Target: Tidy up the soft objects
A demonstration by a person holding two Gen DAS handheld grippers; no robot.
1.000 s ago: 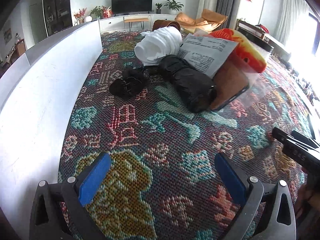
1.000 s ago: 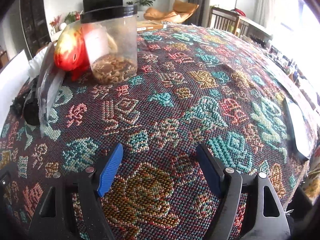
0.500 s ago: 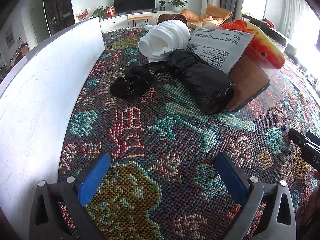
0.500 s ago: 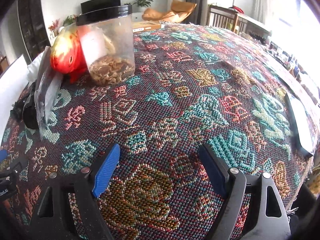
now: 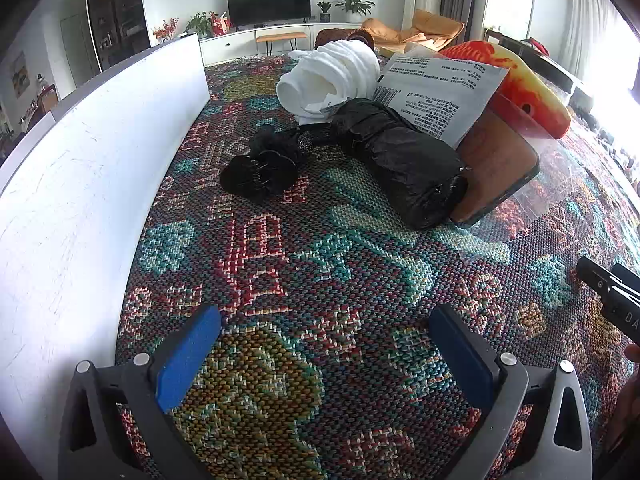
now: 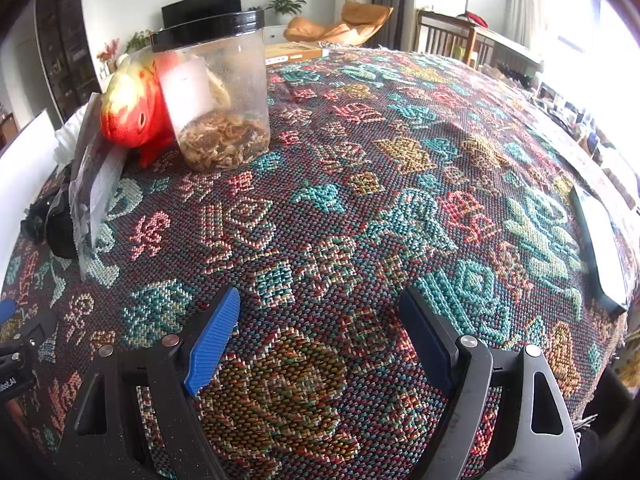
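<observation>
On the patterned tablecloth lie a white rolled cloth [image 5: 332, 74], a black rolled bundle [image 5: 400, 160] and a small black hair clip with scrunchie [image 5: 264, 166], all ahead of my left gripper [image 5: 326, 344], which is open and empty. A red-orange plush fish [image 5: 516, 80] lies behind a clear packet with a printed label [image 5: 440, 88]; the fish also shows in the right wrist view [image 6: 132, 116]. My right gripper [image 6: 320, 336] is open and empty above the cloth, well short of the fish.
A white board [image 5: 92, 152] runs along the table's left side. A clear jar with a black lid [image 6: 216, 96] stands next to the fish. A dark flat slab [image 6: 600, 252] lies near the right edge. The right gripper's body shows at the left wrist view's right edge [image 5: 612, 296].
My left gripper has moved forward, closer to the black bundle and the hair clip. My right gripper has edged closer to the jar and fish. Both stay open.
</observation>
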